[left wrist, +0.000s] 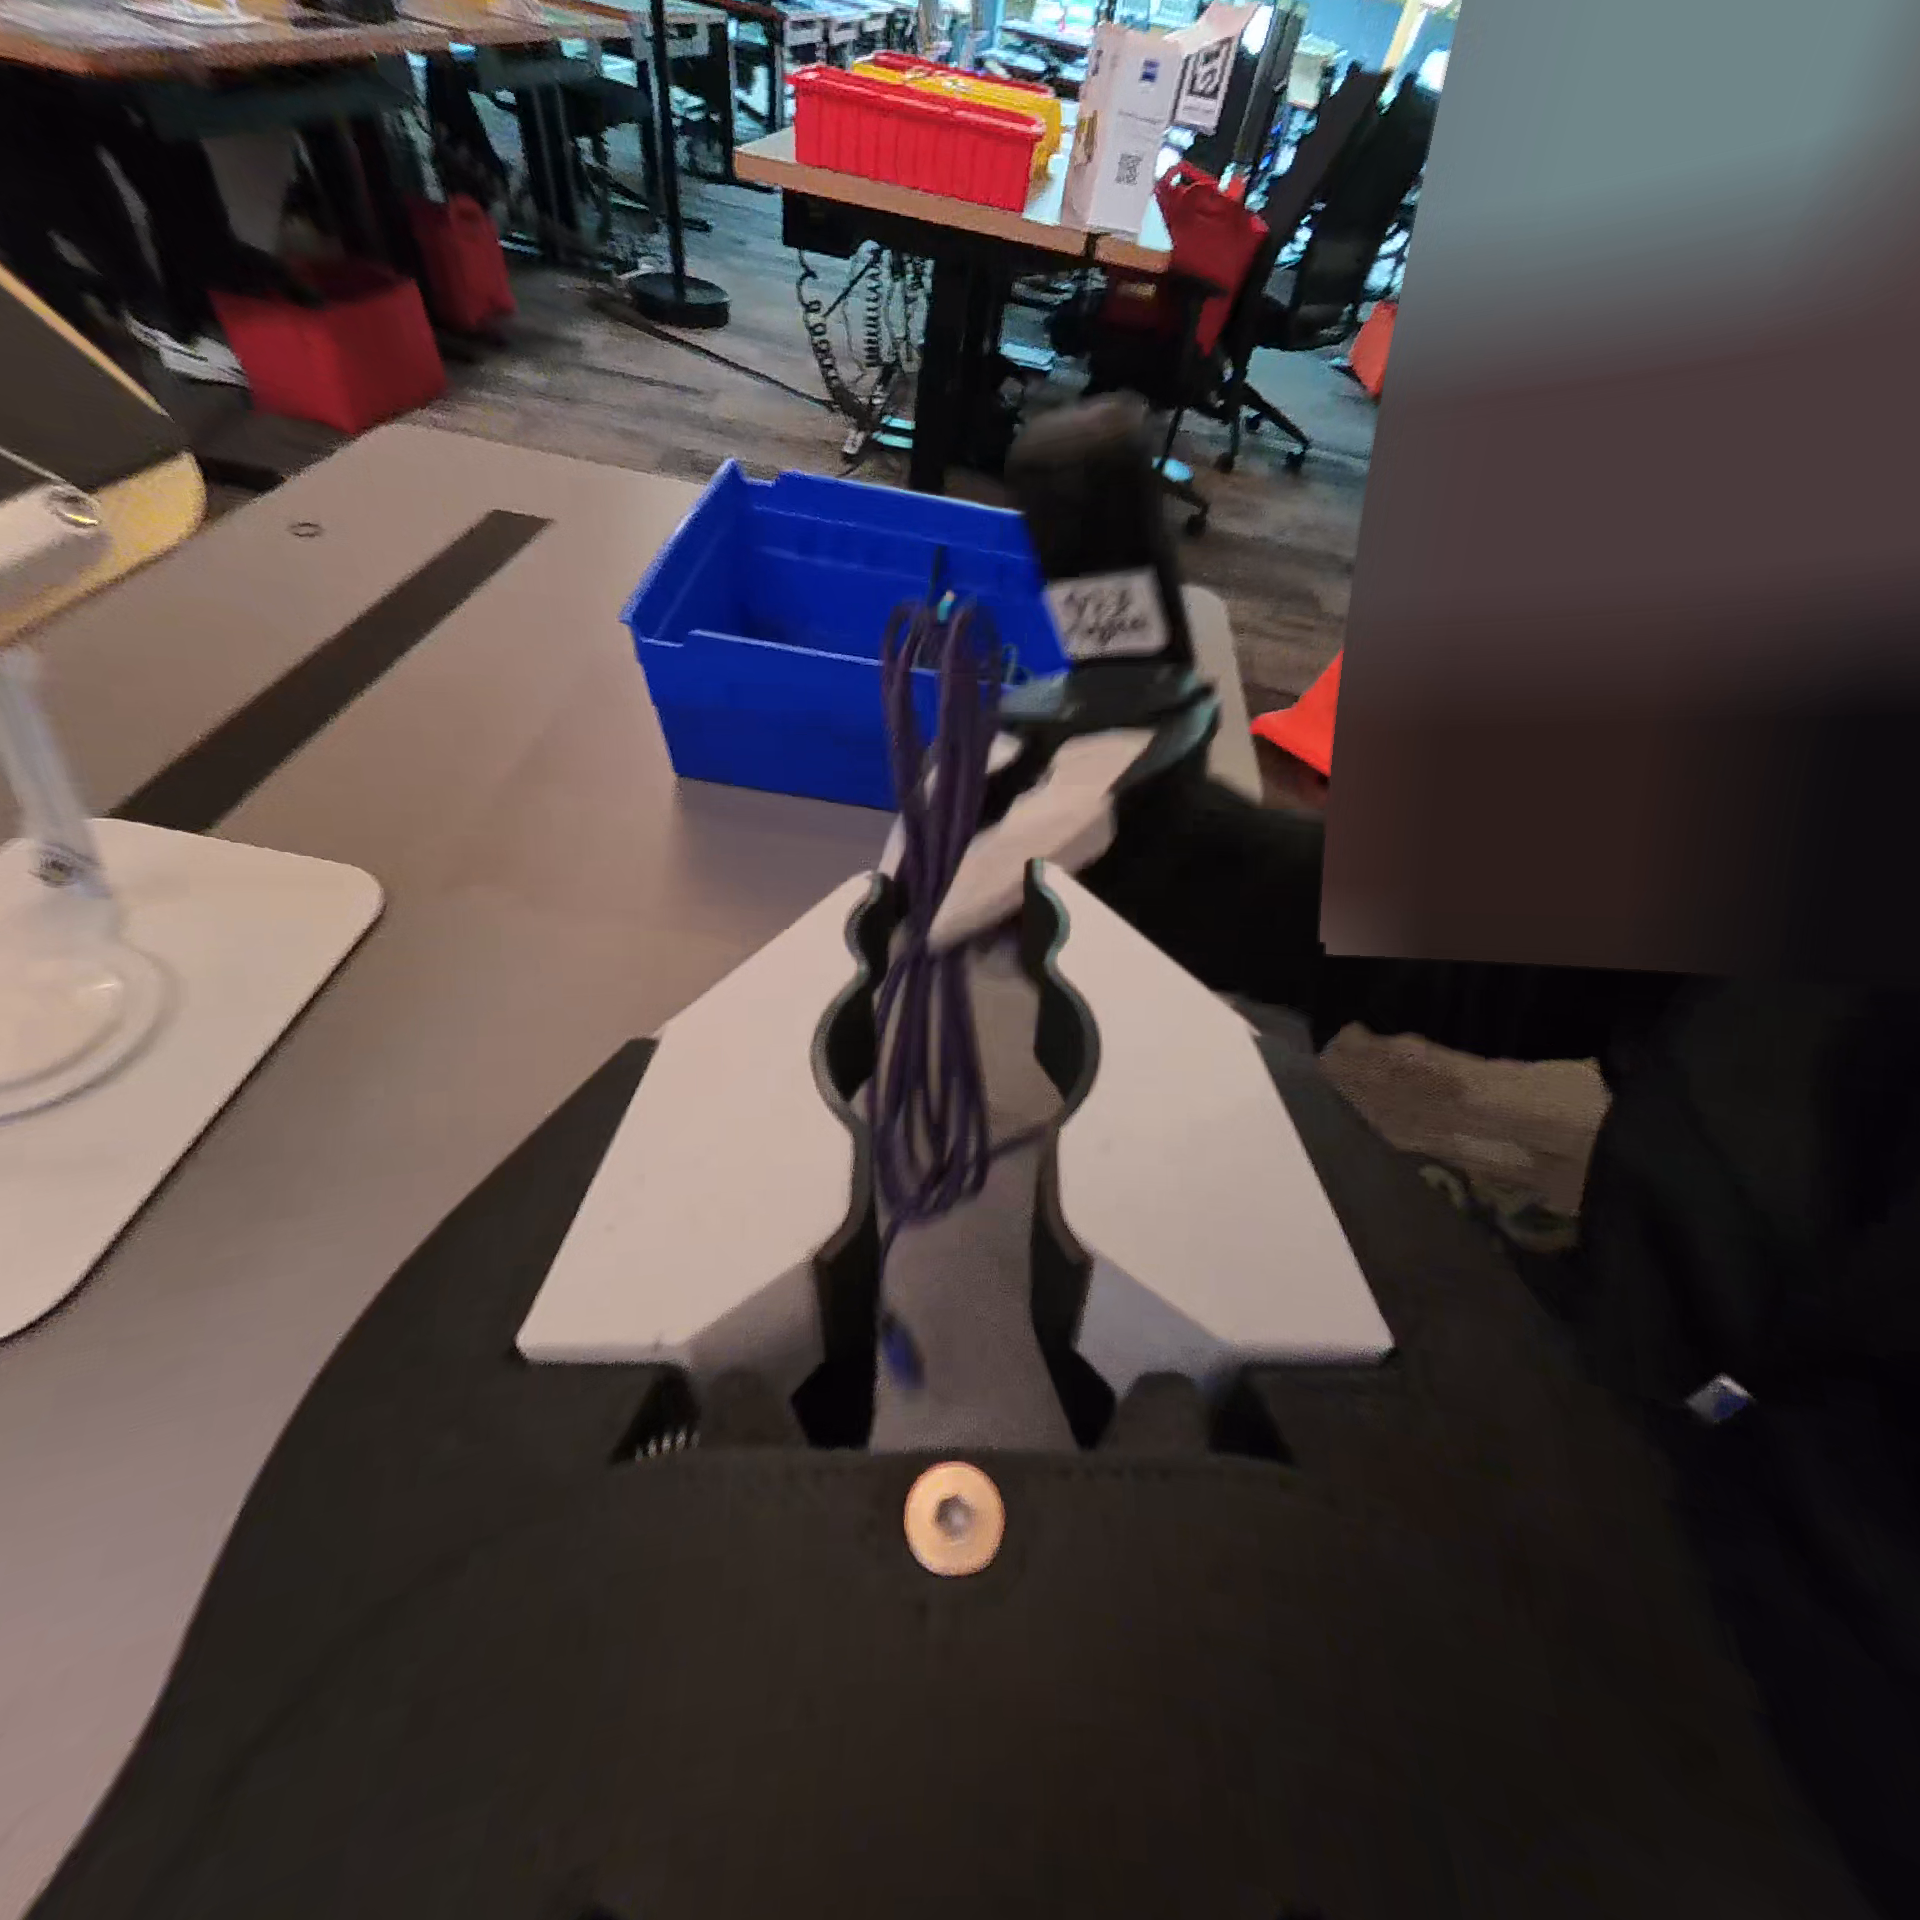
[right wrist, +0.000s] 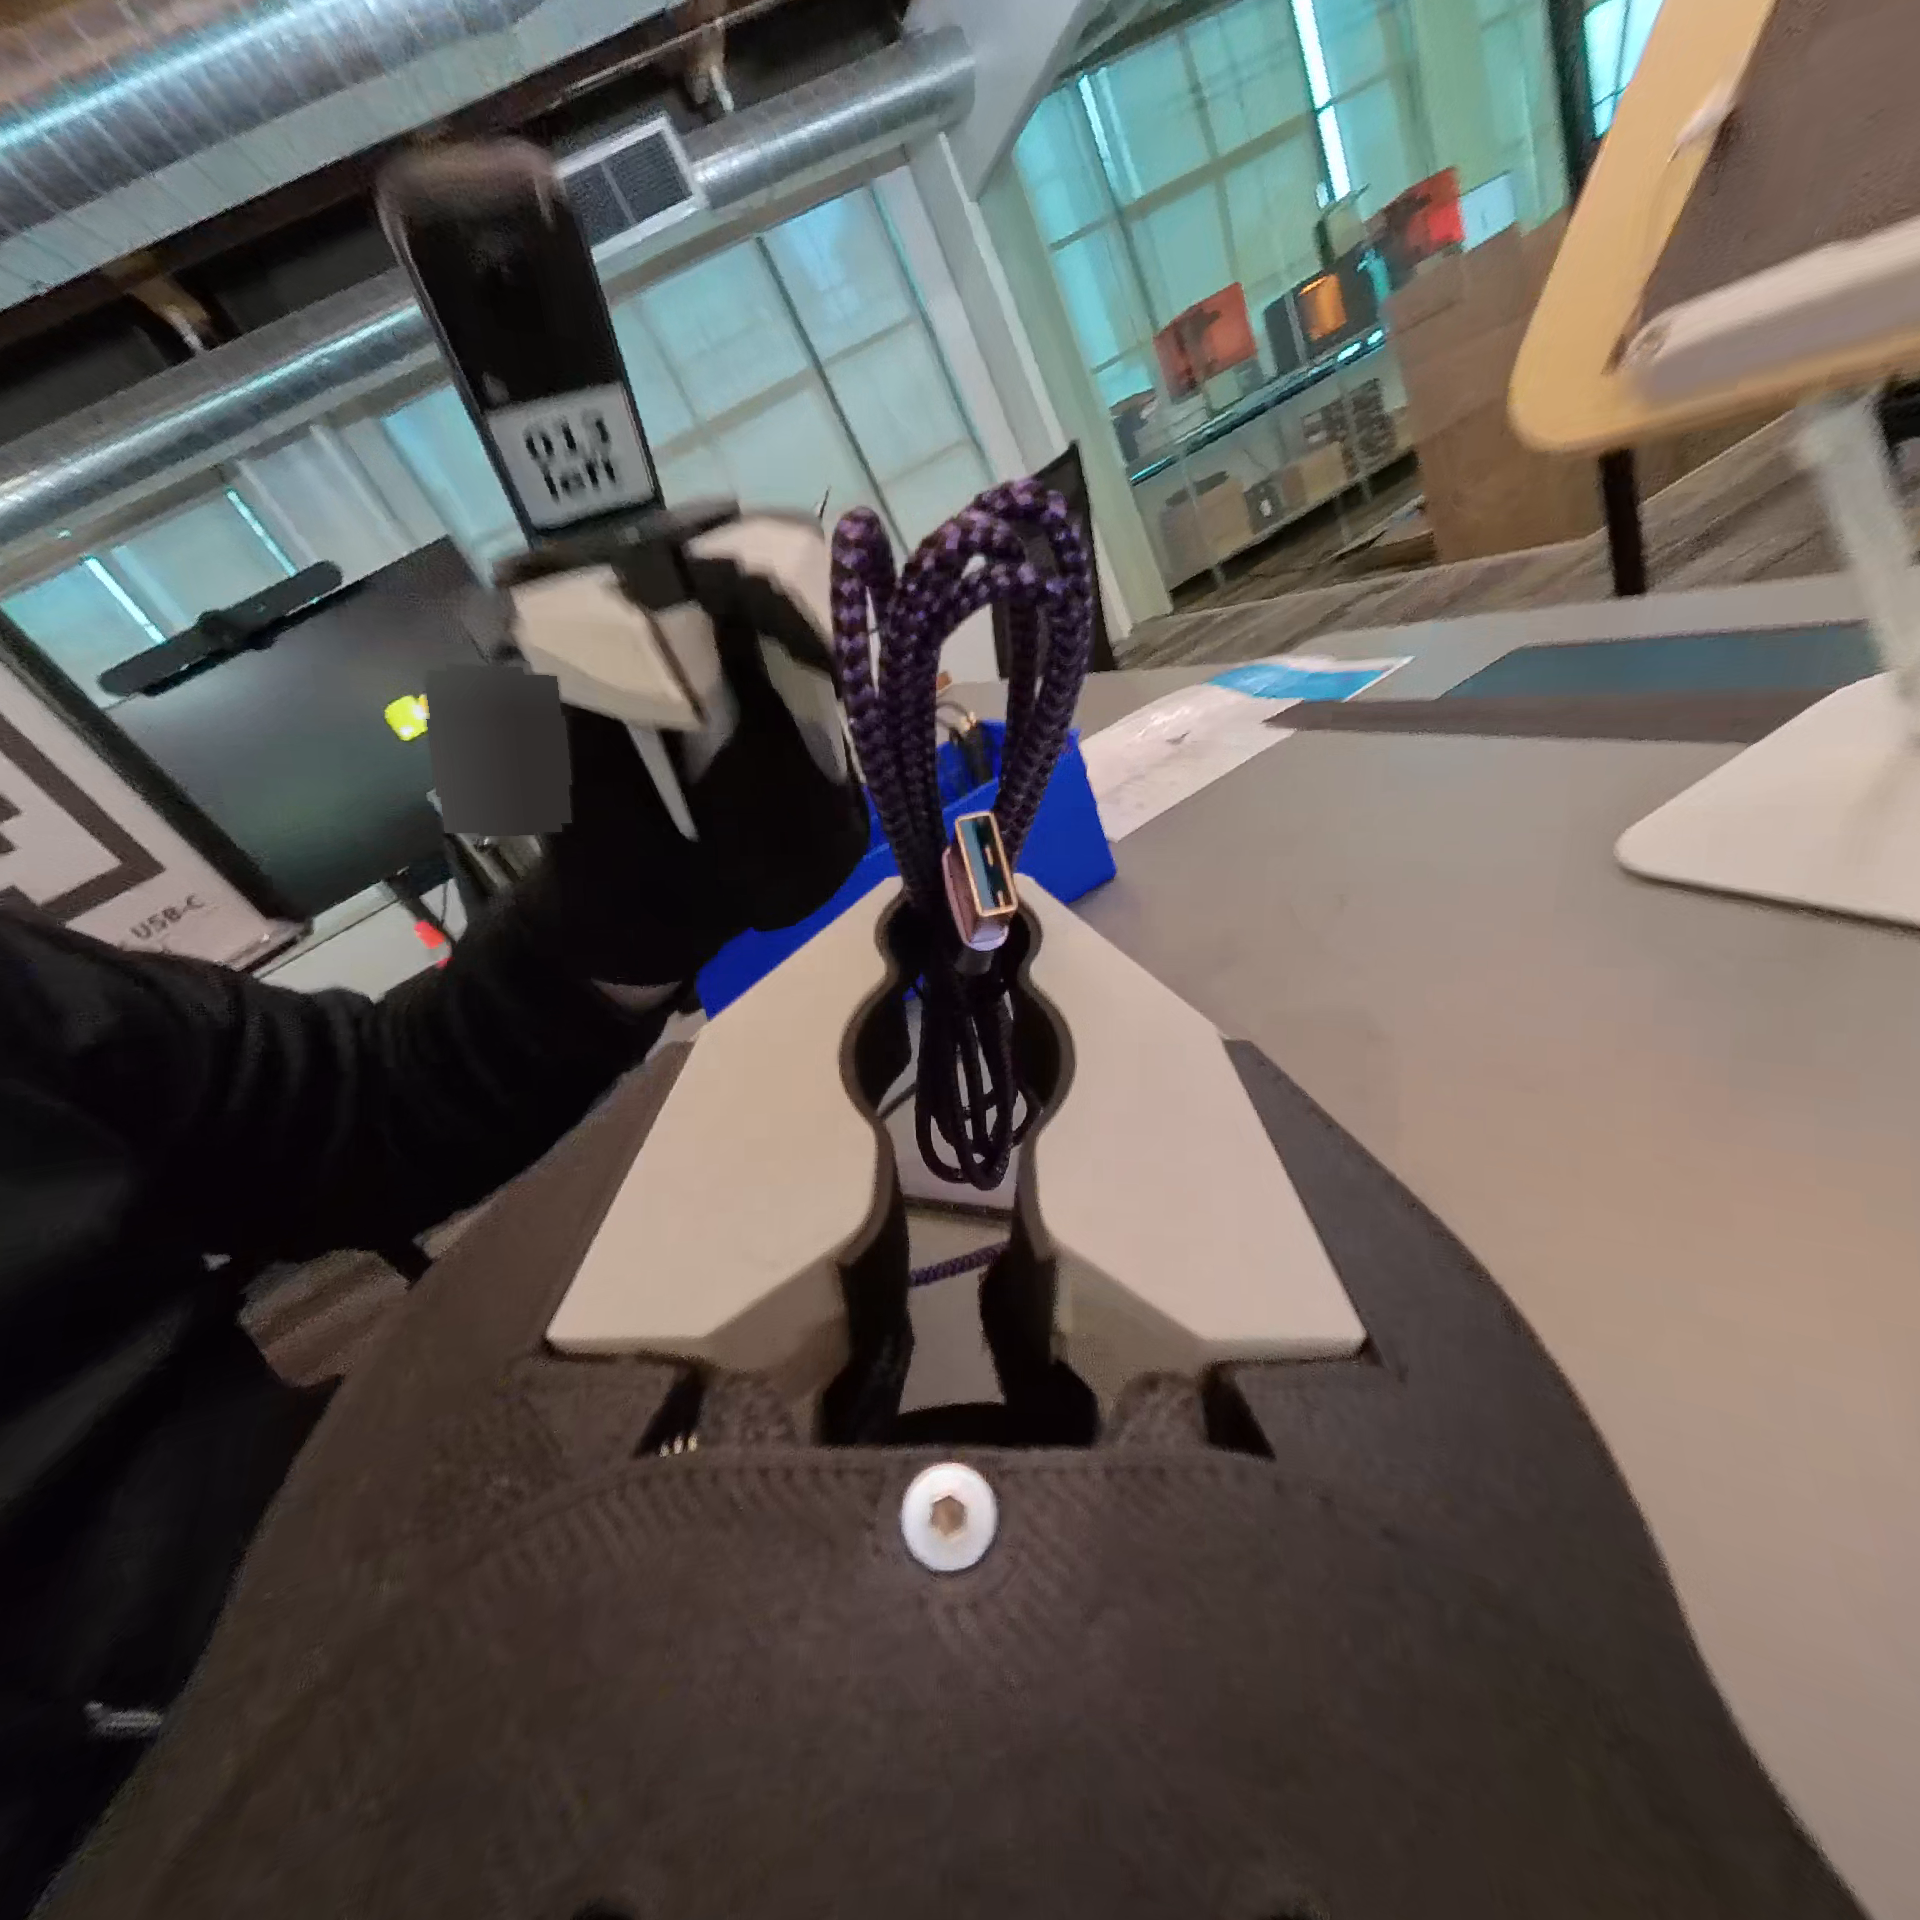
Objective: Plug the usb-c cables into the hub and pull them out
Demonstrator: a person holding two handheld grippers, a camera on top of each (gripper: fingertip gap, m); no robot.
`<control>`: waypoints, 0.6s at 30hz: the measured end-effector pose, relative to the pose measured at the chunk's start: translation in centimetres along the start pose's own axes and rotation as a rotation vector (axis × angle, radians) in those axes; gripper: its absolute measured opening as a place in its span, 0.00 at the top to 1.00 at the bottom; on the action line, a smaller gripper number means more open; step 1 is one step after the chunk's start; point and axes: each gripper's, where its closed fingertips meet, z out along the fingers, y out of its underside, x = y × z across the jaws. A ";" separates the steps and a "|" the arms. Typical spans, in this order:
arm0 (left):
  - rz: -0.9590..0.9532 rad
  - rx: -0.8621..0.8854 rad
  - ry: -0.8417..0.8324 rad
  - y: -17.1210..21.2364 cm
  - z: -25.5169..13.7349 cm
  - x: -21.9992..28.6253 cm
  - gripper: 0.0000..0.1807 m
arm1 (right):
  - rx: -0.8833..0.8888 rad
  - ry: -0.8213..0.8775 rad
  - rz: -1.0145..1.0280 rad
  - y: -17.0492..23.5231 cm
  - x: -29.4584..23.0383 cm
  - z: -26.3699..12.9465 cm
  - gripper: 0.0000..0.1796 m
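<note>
Holding coiled purple cable [right wrist: 961, 727] in air above desk [right wrist: 1403, 935] near blue bin [left wrist: 769, 665]: right gripper [right wrist: 961, 935] jaws clamped on bundle, left gripper [left wrist: 951, 904] jaws apart around hanging loops; hub unseen; judgement: uncoil, free plug [right wrist: 982, 873], regrip just behind connector
</note>
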 end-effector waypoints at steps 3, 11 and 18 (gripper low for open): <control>-0.012 -0.014 -0.017 0.8 0.0 -0.2 0.89 | 0.063 0.062 -0.068 -5.0 -1.1 -3.6 0.94; -0.093 -0.065 -0.056 4.1 0.2 -0.7 0.90 | 0.030 0.590 -0.557 -18.0 -1.8 -19.4 0.94; -0.111 -0.132 -0.134 6.7 -0.8 -1.8 0.90 | -0.571 0.924 -0.812 -11.7 5.8 -27.9 0.94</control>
